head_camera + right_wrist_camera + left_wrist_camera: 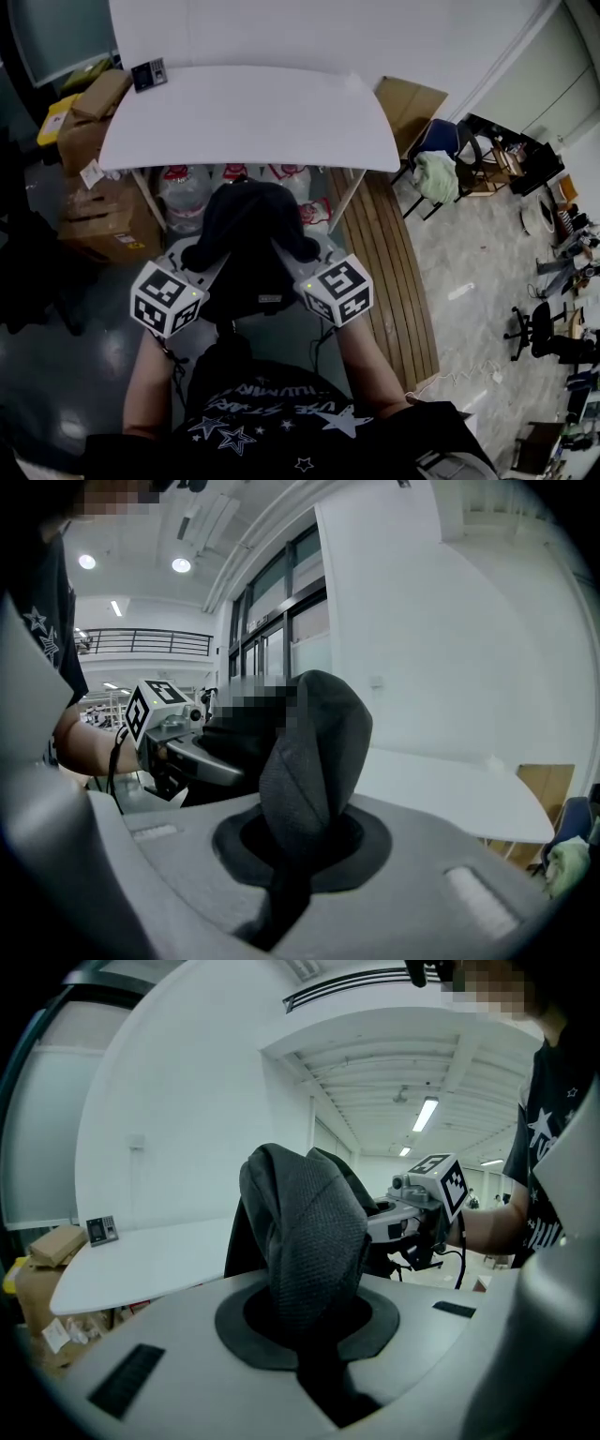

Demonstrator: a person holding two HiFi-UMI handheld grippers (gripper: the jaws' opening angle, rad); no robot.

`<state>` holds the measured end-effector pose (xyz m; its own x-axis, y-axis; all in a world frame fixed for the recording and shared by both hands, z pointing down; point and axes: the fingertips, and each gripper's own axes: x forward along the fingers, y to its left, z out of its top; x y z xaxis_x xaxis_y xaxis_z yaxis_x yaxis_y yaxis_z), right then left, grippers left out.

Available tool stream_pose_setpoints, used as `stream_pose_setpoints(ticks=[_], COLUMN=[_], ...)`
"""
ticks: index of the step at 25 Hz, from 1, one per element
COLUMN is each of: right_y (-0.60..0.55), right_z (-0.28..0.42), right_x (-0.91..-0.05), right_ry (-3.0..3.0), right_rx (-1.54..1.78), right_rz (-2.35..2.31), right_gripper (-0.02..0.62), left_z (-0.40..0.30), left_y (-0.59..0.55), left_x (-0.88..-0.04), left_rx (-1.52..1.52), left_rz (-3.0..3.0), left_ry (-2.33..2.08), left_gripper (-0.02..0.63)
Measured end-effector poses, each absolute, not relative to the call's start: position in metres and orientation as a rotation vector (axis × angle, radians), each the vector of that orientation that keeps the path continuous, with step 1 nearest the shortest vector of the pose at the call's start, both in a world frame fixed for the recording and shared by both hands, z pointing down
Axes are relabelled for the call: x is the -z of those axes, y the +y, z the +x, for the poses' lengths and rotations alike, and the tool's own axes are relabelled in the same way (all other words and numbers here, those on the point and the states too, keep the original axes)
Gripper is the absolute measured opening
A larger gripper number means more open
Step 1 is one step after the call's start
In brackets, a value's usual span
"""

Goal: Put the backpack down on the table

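A black backpack (246, 246) hangs in the air between my two grippers, just short of the near edge of the white table (248, 117). My left gripper (195, 265) is shut on a dark mesh shoulder strap (309, 1241) that bulges up out of its jaws. My right gripper (298, 272) is shut on the other strap (314, 752) in the same way. From the left gripper view the right gripper (412, 1218) shows beyond the bag; from the right gripper view the left gripper (178, 738) shows beside it. The fingertips themselves are hidden by fabric.
A small dark device (149, 74) lies at the table's far left corner. Large water bottles (187, 192) stand under the table. Cardboard boxes (98, 202) are stacked at the left. A wooden strip of floor (394, 272) and chairs (441, 164) lie to the right.
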<state>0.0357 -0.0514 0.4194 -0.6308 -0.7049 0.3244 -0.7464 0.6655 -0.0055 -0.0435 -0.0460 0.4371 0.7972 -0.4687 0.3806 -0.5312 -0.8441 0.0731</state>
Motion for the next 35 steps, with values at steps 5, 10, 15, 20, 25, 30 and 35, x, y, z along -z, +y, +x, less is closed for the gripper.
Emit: stream_pose_setpoints(ticks=[5, 10, 15, 20, 25, 30, 35], right_y=[-0.092, -0.132, -0.166, -0.197, -0.212, -0.225, -0.247], right_z=[0.018, -0.004, -0.021, -0.034, -0.036, -0.035, -0.038], right_x=[-0.410, -0.403, -0.392, -0.383, -0.378, -0.377, -0.377], right_ry=[-2.576, -2.548, -2.520, -2.493, -2.471, -2.474, -2.492], right_rx=[-0.198, -0.177, -0.147, -0.114, -0.102, -0.092, -0.064], right_rz=[1.192, 1.230, 1.283, 1.341, 1.375, 1.383, 1.367], right_gripper=[0.023, 0.023, 0.023, 0.023, 0.023, 0.023, 0.023], left_z=[-0.061, -0.083, -0.100, -0.112, -0.114, -0.113, -0.116], left_y=[-0.089, -0.132, -0.169, -0.204, -0.221, -0.234, -0.254], left_x=[-0.428, -0.422, -0.411, -0.403, -0.399, -0.398, -0.398], left_rx=[-0.524, -0.499, -0.474, -0.458, -0.450, -0.456, -0.451], left_rz=[2.837, 2.858, 2.902, 2.944, 2.959, 2.967, 2.965], left_ry=[-0.761, -0.730, -0.687, -0.636, -0.612, -0.617, -0.647], left_gripper=[0.048, 0.049, 0.048, 0.048, 0.048, 0.048, 0.048])
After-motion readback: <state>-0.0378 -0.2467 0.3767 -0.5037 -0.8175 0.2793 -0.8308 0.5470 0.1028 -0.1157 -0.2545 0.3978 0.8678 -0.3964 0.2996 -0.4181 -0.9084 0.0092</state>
